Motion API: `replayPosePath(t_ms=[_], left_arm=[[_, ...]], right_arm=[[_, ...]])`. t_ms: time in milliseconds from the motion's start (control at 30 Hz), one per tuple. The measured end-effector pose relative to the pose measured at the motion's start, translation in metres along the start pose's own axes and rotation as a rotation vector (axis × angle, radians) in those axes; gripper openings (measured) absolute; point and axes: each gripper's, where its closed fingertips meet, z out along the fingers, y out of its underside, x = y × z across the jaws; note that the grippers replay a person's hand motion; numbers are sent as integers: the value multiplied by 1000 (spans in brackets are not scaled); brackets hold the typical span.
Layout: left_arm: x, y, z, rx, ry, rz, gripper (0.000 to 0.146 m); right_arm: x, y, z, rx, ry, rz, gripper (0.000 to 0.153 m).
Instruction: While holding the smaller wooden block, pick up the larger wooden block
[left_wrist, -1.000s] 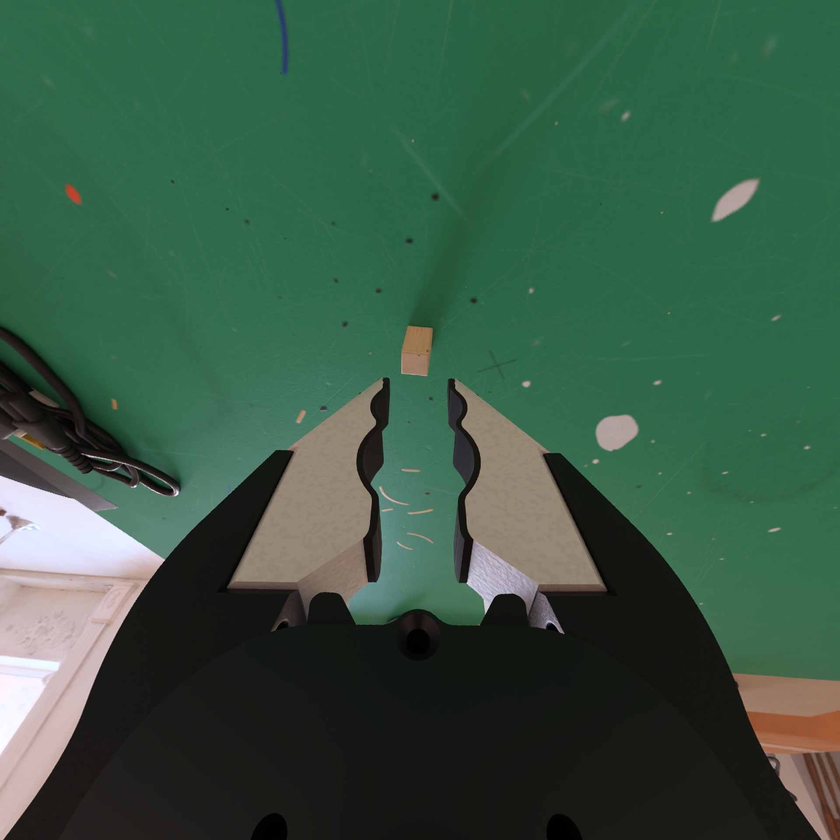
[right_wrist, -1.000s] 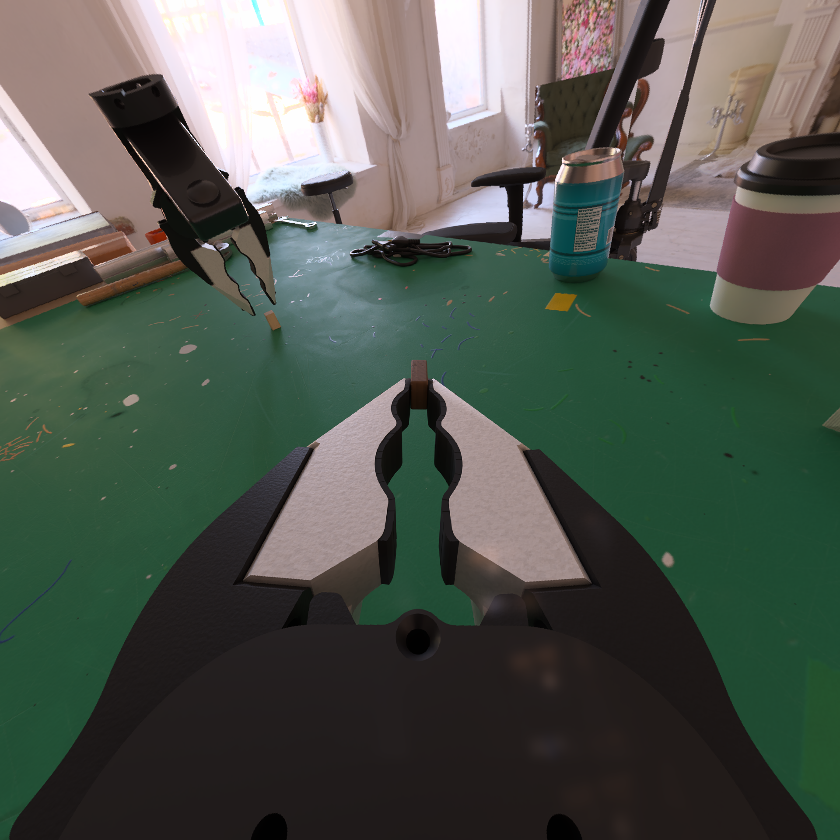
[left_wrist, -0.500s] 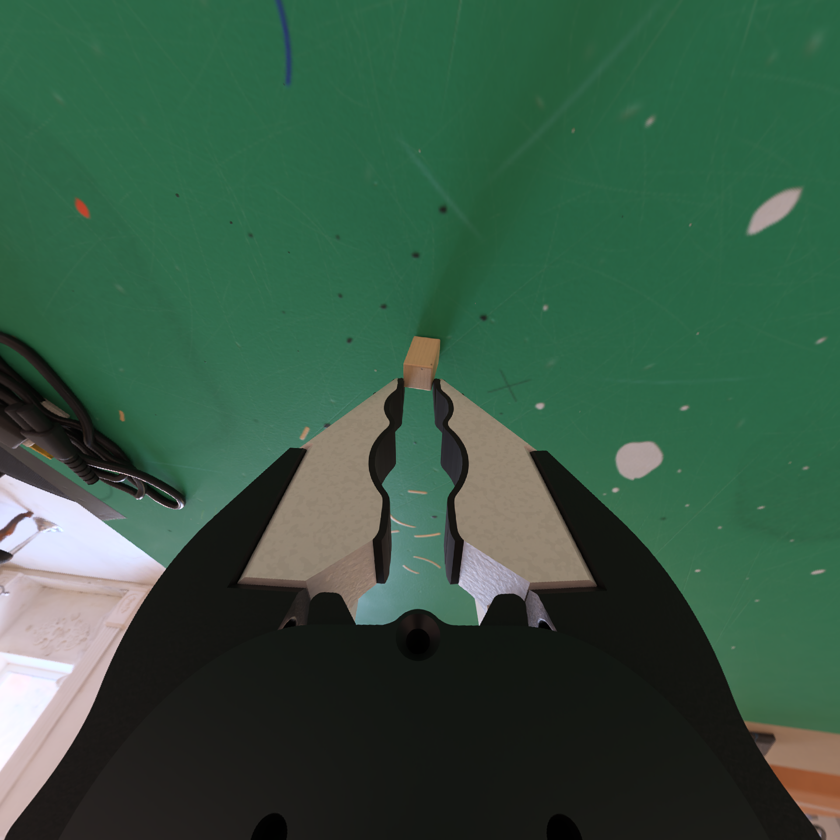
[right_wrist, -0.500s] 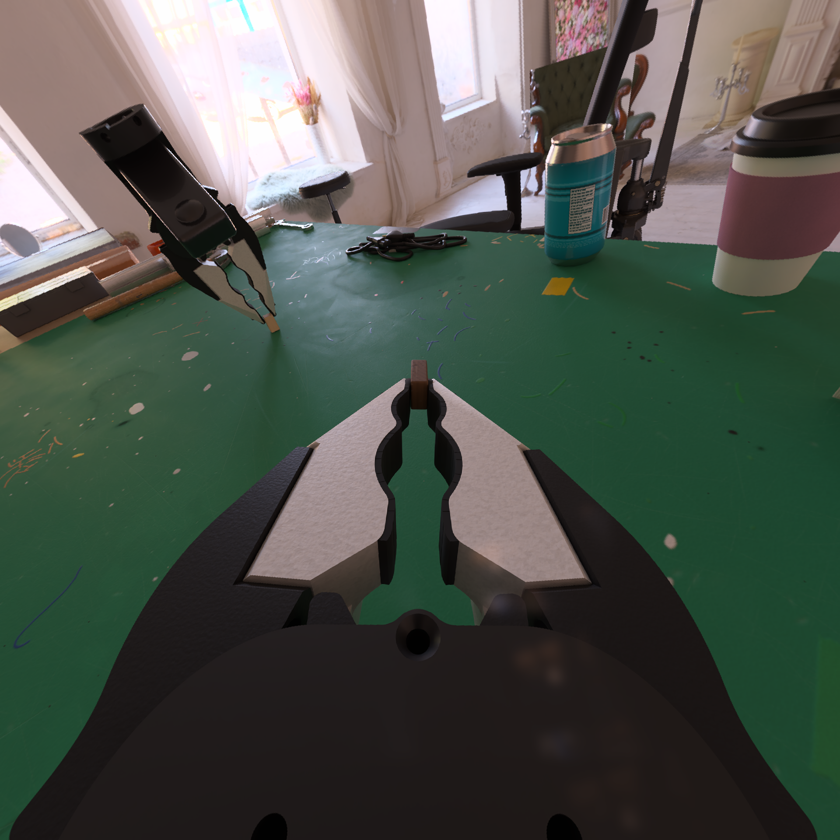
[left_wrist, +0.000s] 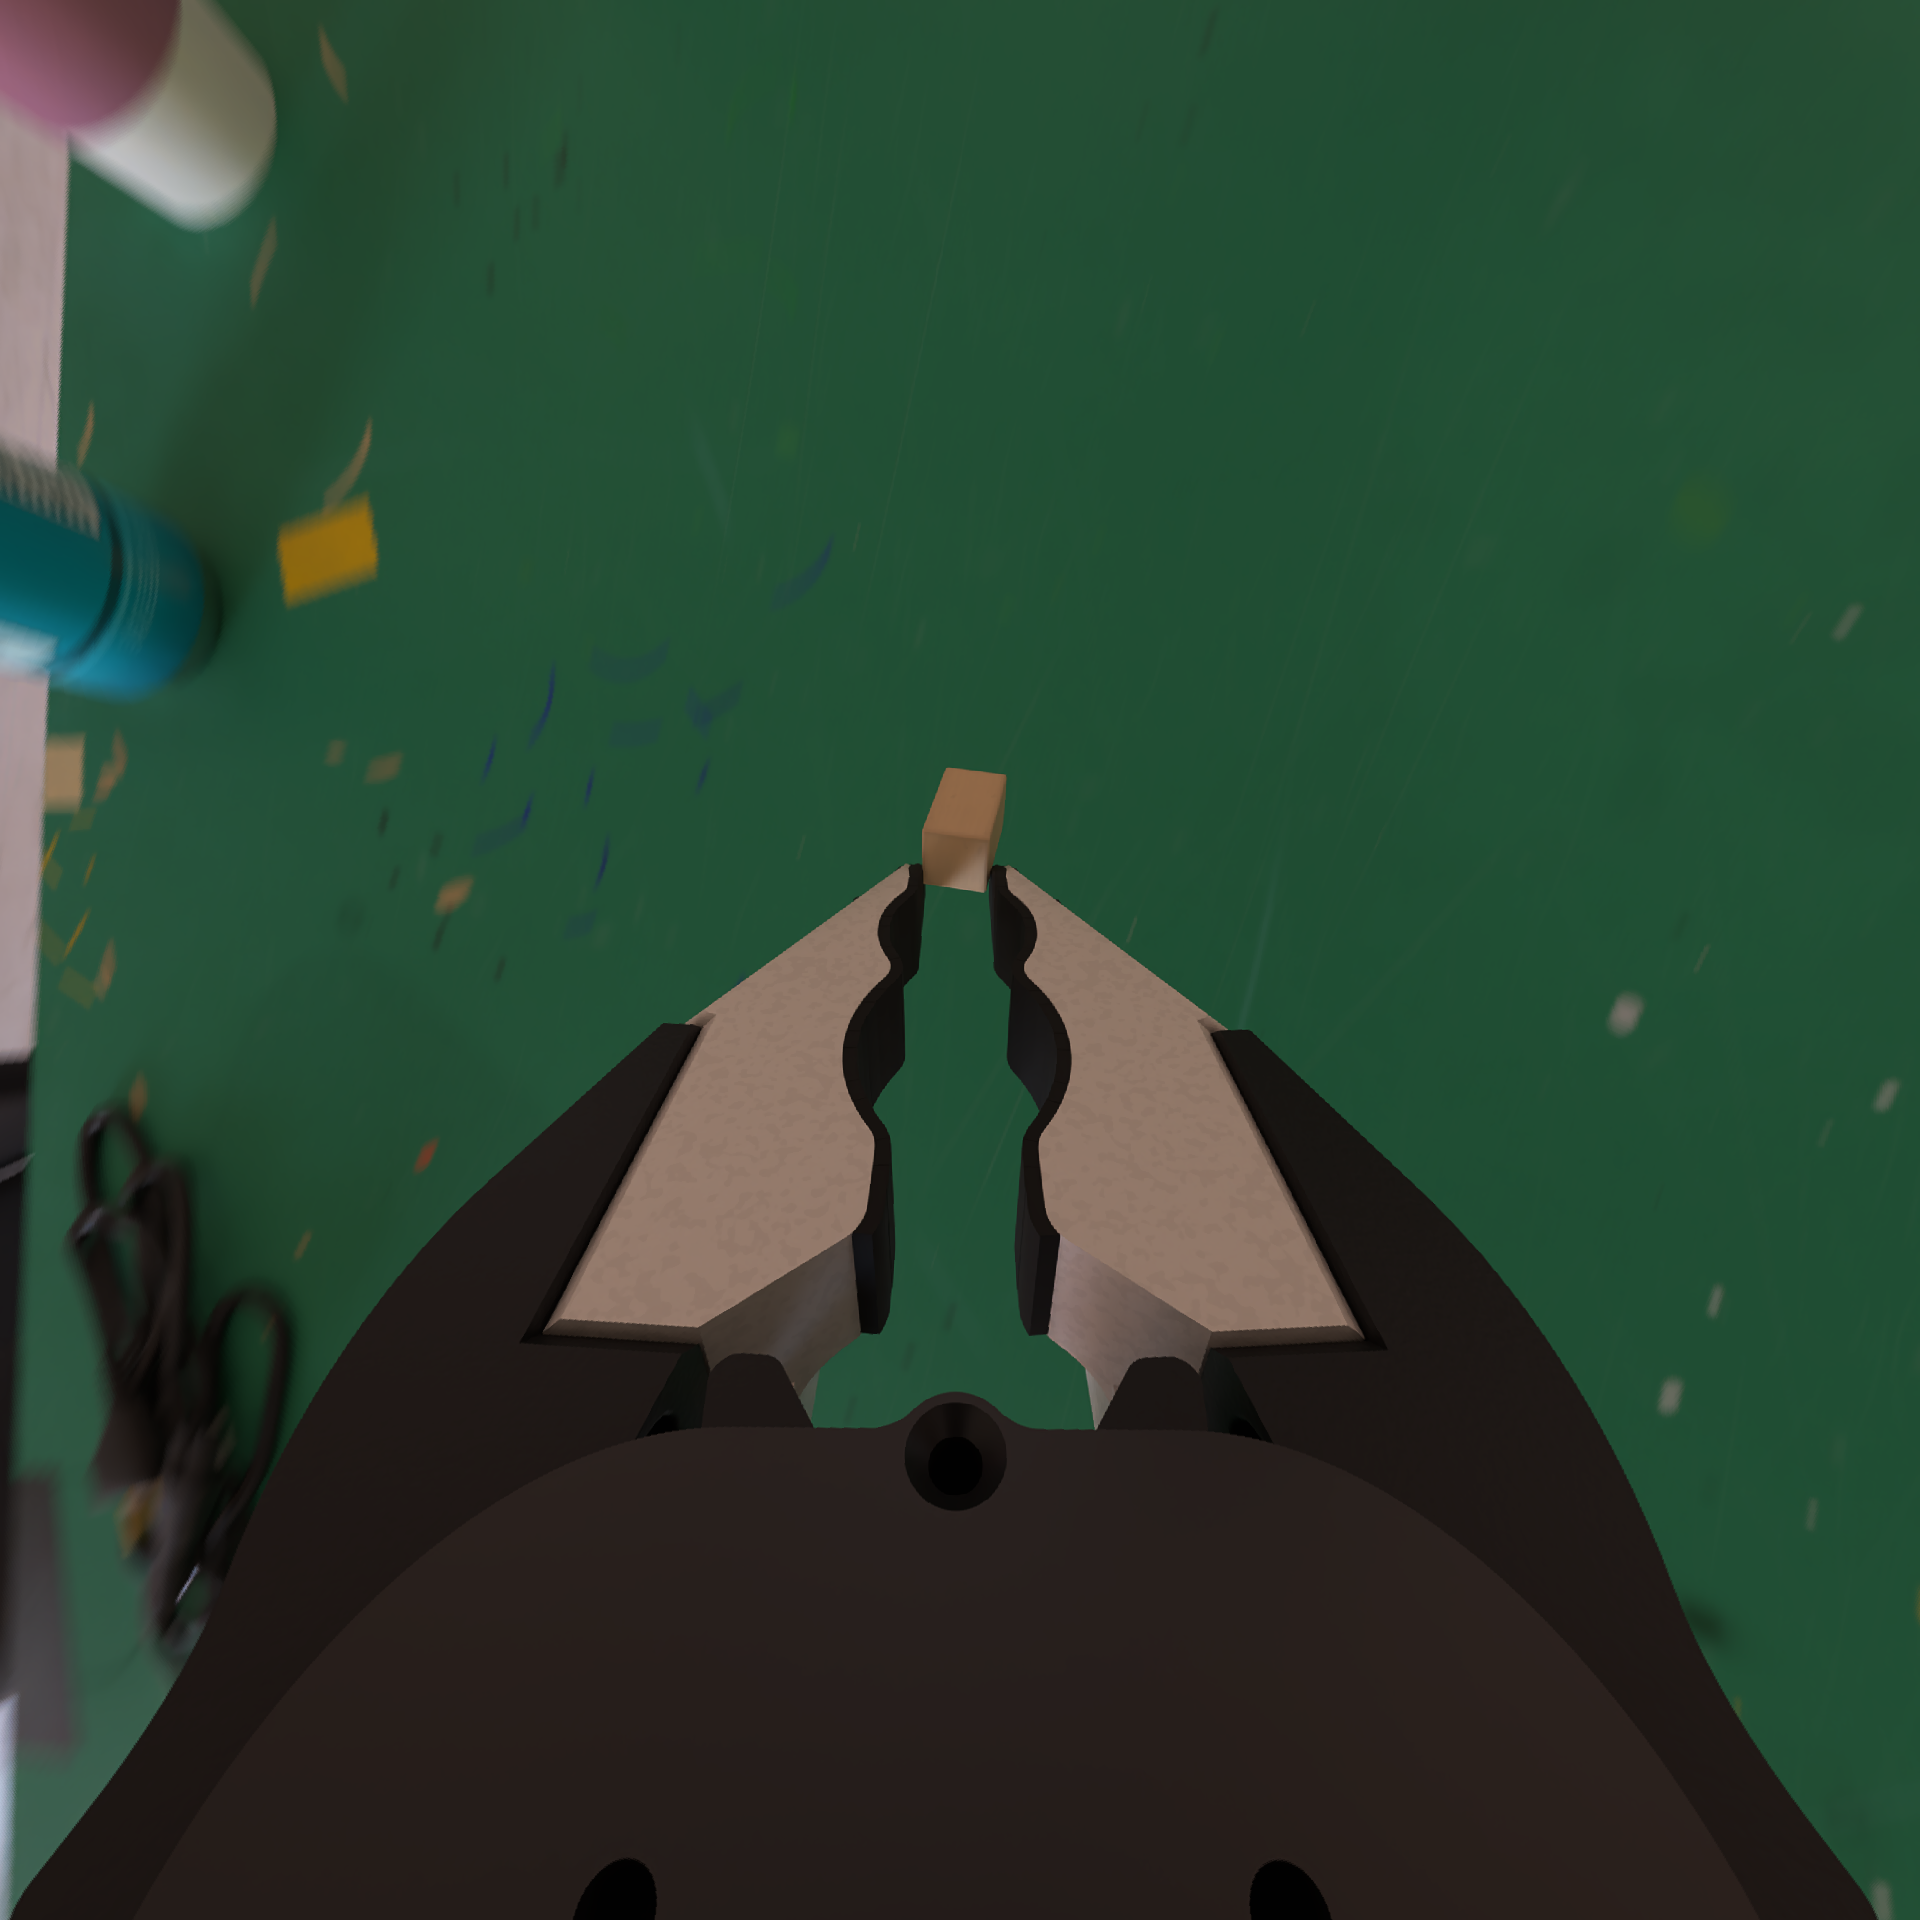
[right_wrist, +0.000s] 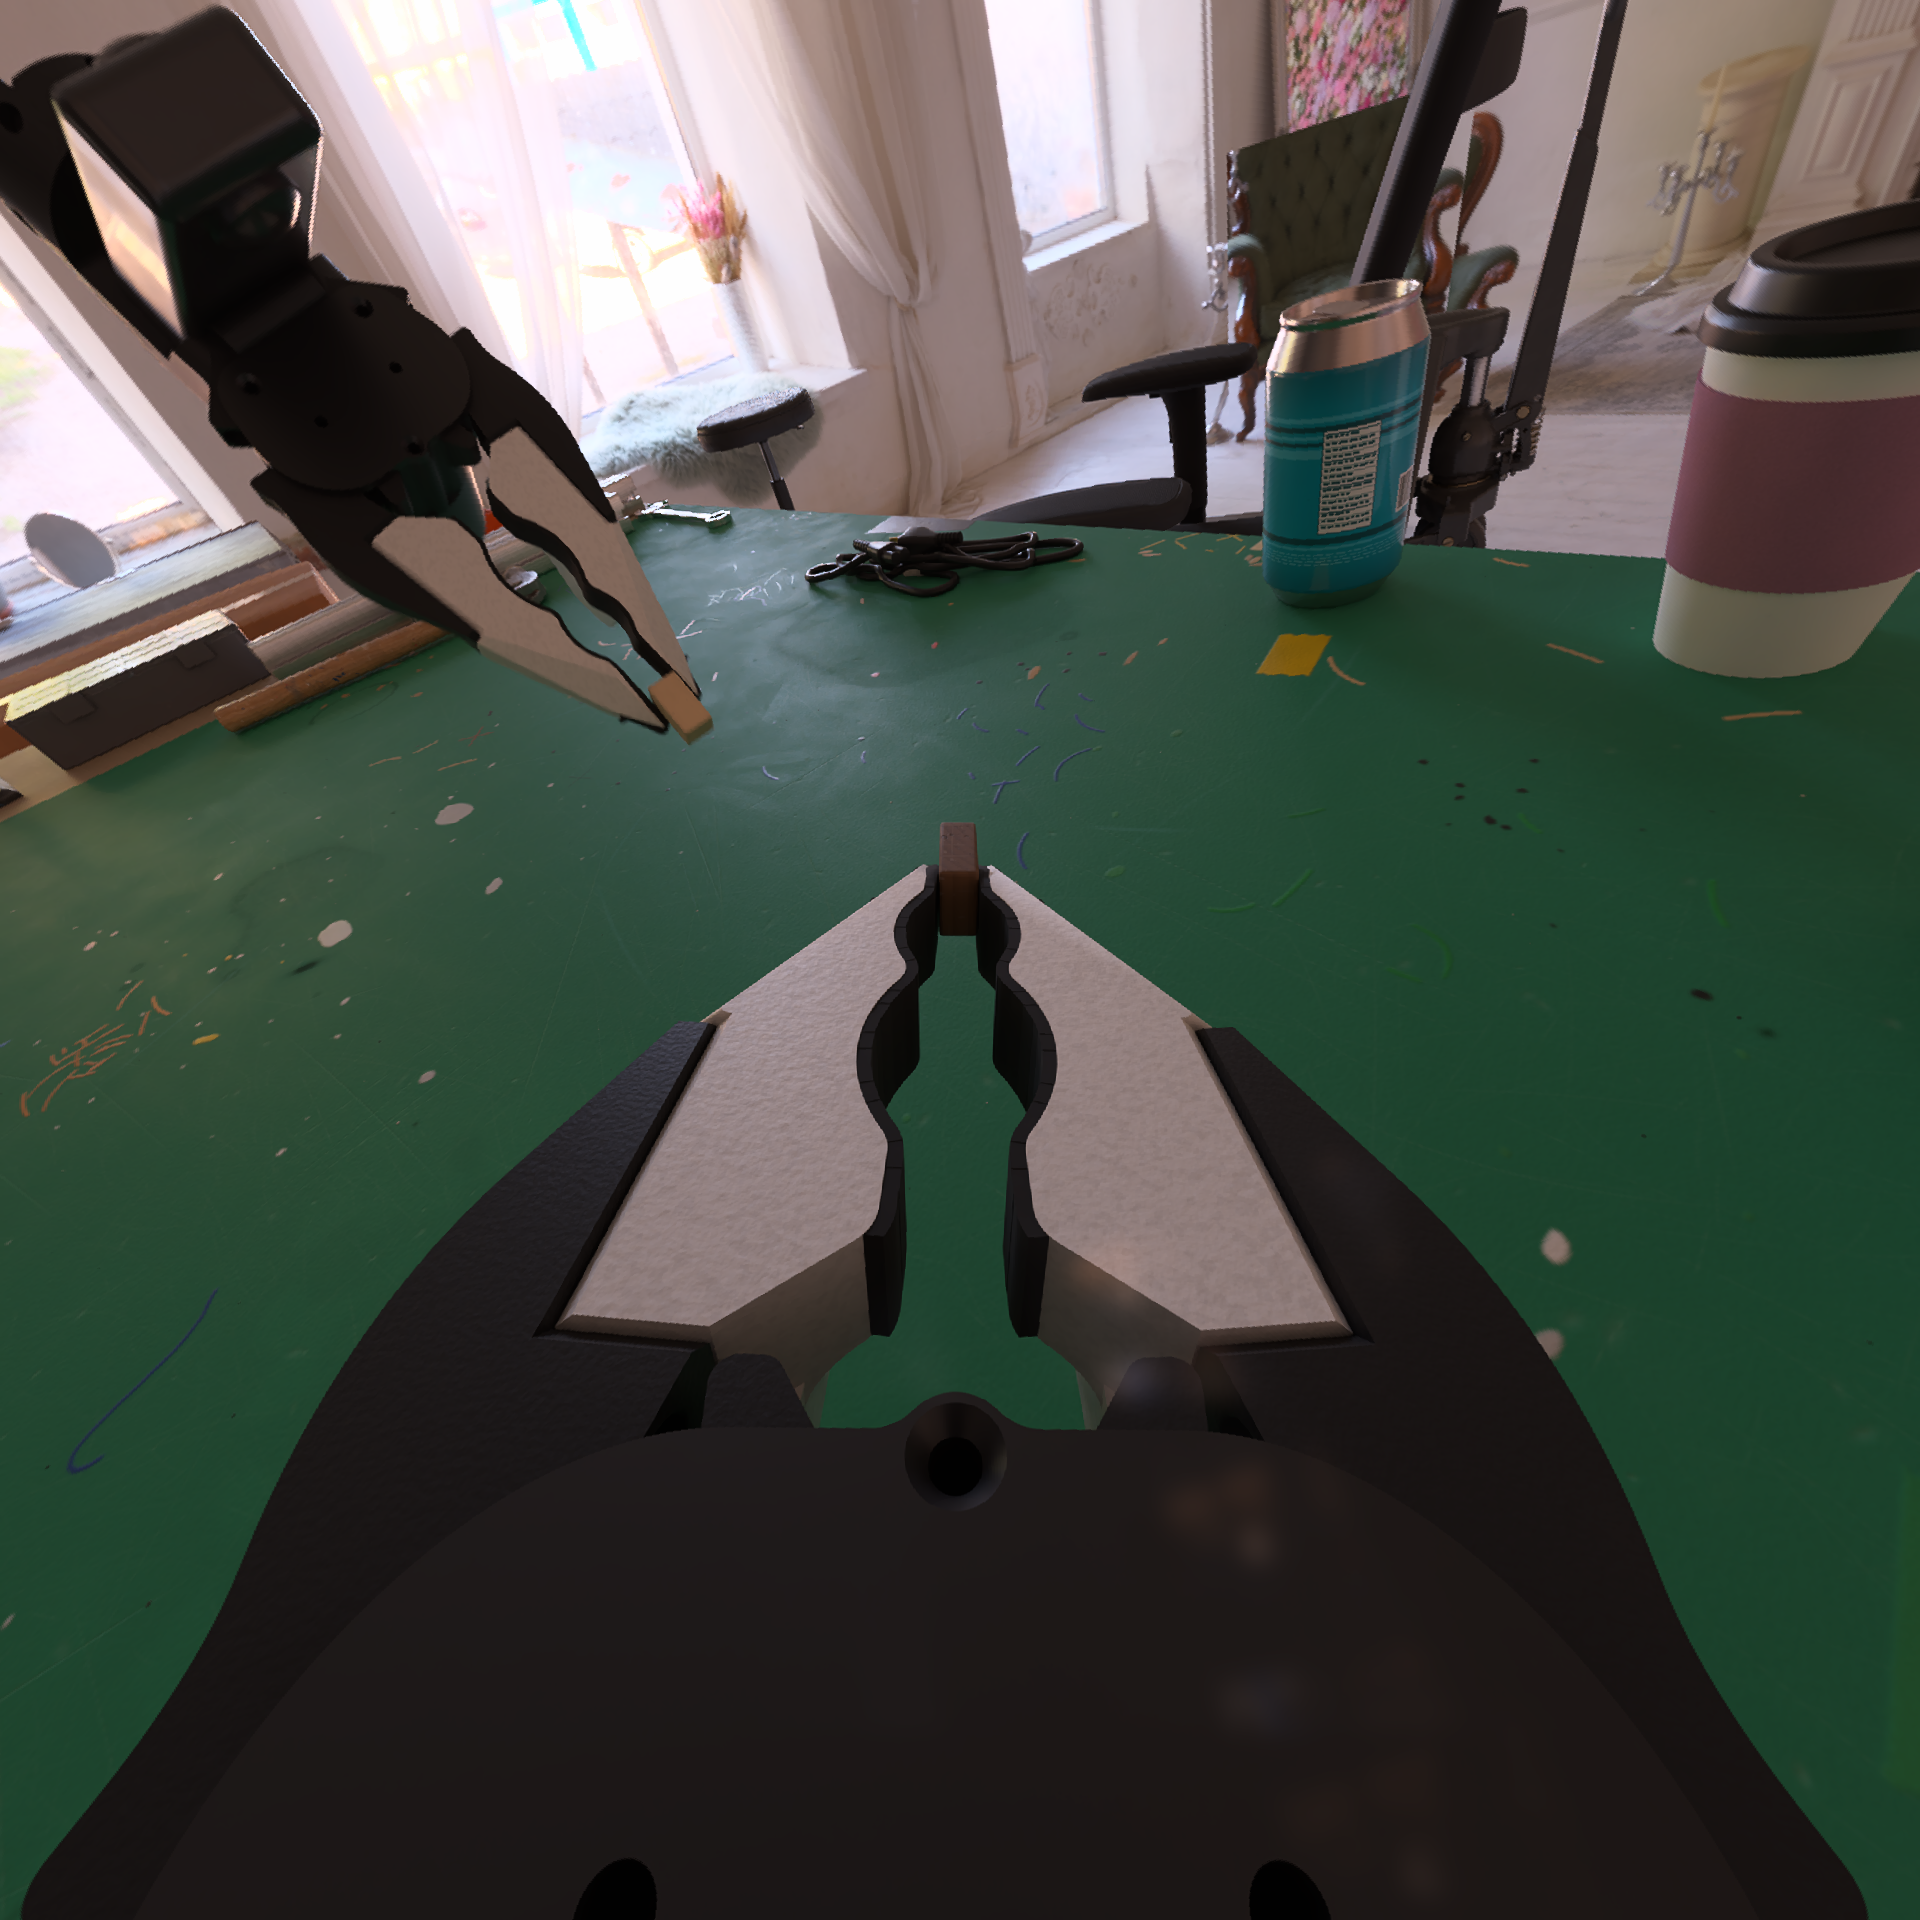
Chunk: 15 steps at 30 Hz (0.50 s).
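My left gripper (left_wrist: 954, 878) is shut on the larger, light wooden block (left_wrist: 964, 831), pinched at the fingertips and held above the green table (left_wrist: 1351, 520). In the right wrist view the left gripper (right_wrist: 675, 712) hangs tilted at the upper left, with the light block (right_wrist: 683, 709) at its tips, clear of the table. My right gripper (right_wrist: 958, 875) is shut on the smaller, dark brown wooden block (right_wrist: 958, 883) and holds it over the table's middle.
A teal can (right_wrist: 1340, 447) and a pink-banded coffee cup with a black lid (right_wrist: 1787, 468) stand at the far right. A black cable (right_wrist: 935, 556) lies at the far edge. Wooden boards (right_wrist: 156, 665) lie at the left edge. A yellow tape patch (right_wrist: 1291, 655) is near the can.
My left gripper closed on the light block, lifted it off the table and swung toward the can and cup side. My right gripper kept its hold on the dark block.
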Motion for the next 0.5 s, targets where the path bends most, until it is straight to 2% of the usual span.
replayPosePath(t_ms=[133, 233, 333, 500], left_arm=[[25, -60, 39, 203, 70, -57, 12], [40, -84, 67, 303, 151, -135, 12], [52, -82, 89, 305, 228, -155, 12], [65, -65, 104, 252, 260, -131, 12]], right_arm=[[1, 0, 0, 2, -2, 4, 6], [0, -1, 0, 10, -13, 24, 6], [1, -2, -2, 14, -13, 30, 6], [4, -5, -4, 27, -18, 52, 6]])
